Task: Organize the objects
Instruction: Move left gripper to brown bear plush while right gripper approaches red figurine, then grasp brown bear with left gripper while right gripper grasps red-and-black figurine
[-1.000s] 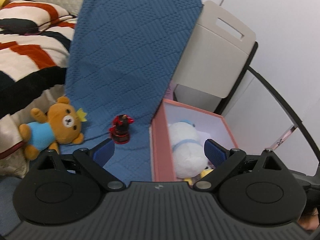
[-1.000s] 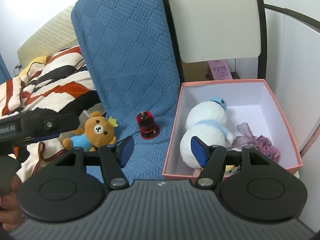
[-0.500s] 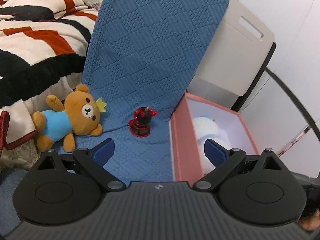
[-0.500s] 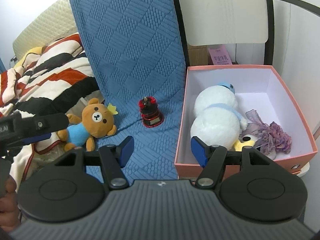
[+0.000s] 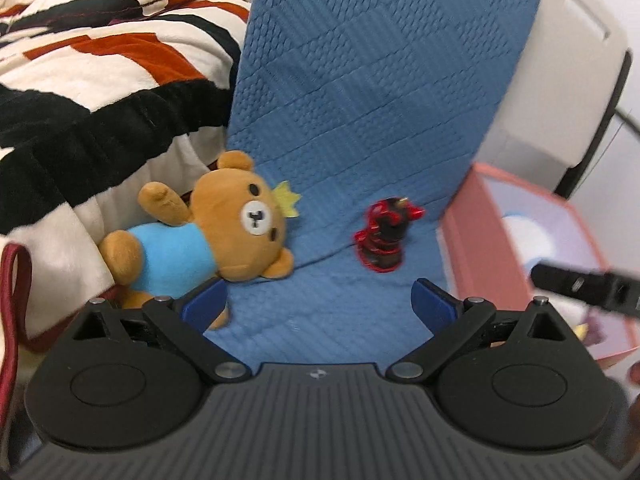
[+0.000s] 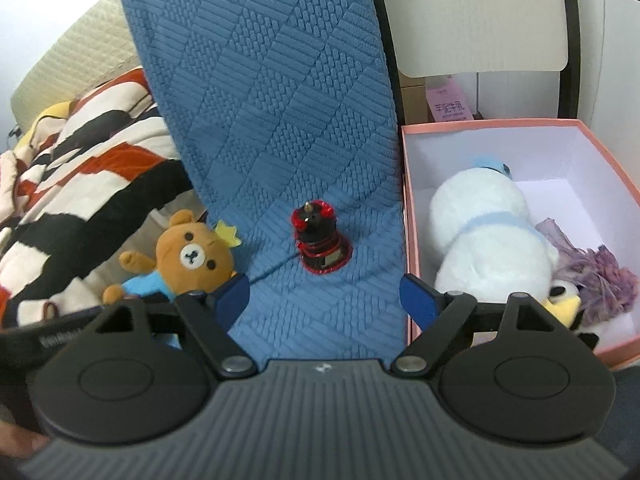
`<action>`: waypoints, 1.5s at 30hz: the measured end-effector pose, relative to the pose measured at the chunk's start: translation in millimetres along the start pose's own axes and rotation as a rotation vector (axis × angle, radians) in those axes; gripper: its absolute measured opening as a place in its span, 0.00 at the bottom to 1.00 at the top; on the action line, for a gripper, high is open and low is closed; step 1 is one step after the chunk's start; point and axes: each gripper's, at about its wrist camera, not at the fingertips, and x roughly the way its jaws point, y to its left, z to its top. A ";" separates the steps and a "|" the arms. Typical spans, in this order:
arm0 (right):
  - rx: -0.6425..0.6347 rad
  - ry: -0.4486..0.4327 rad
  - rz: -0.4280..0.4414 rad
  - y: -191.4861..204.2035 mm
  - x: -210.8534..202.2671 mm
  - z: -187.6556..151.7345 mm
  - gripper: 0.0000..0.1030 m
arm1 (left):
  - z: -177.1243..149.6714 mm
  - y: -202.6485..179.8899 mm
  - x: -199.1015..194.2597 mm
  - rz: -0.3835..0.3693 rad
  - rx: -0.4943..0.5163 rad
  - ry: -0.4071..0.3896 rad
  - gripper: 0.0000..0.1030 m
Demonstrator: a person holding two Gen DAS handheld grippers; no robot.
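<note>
I am lining up the right gripper (image 6: 322,294) on the small red-and-black figurine (image 6: 320,245), which is standing upright on the quilted blue mat (image 6: 280,120) beside the pink cardboard box (image 6: 408,240); its jaws are opening, nothing between them. The left gripper (image 5: 318,302) is hanging released, empty, near the brown plush bear in a blue shirt (image 5: 208,236) lying at the mat's left edge. I judge the approach step is in hand; next I am needing to straddle the figurine squarely before closing
</note>
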 end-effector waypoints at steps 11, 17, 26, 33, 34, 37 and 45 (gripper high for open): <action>-0.040 0.025 -0.002 17.8 76.2 16.1 0.81 | 6.3 -4.2 81.7 0.261 0.263 0.036 0.98; -0.015 0.053 -0.013 15.1 118.0 23.5 0.81 | 4.8 2.0 116.6 0.375 0.357 0.098 0.98; -0.065 0.096 -0.009 23.7 177.7 27.8 0.81 | 8.8 19.8 143.9 0.492 0.364 0.126 0.98; -0.075 0.136 -0.023 22.9 205.8 26.1 0.77 | 11.2 23.6 163.2 0.517 0.409 0.125 1.00; -0.076 0.136 -0.021 23.3 208.1 25.5 0.76 | 12.0 24.7 165.1 0.517 0.411 0.126 1.00; -0.076 0.143 -0.018 24.5 211.9 24.1 0.72 | 11.5 26.4 170.1 0.514 0.420 0.138 1.00; -0.070 0.153 -0.043 27.7 202.2 28.2 0.54 | 16.9 41.8 167.6 0.449 0.341 0.127 0.99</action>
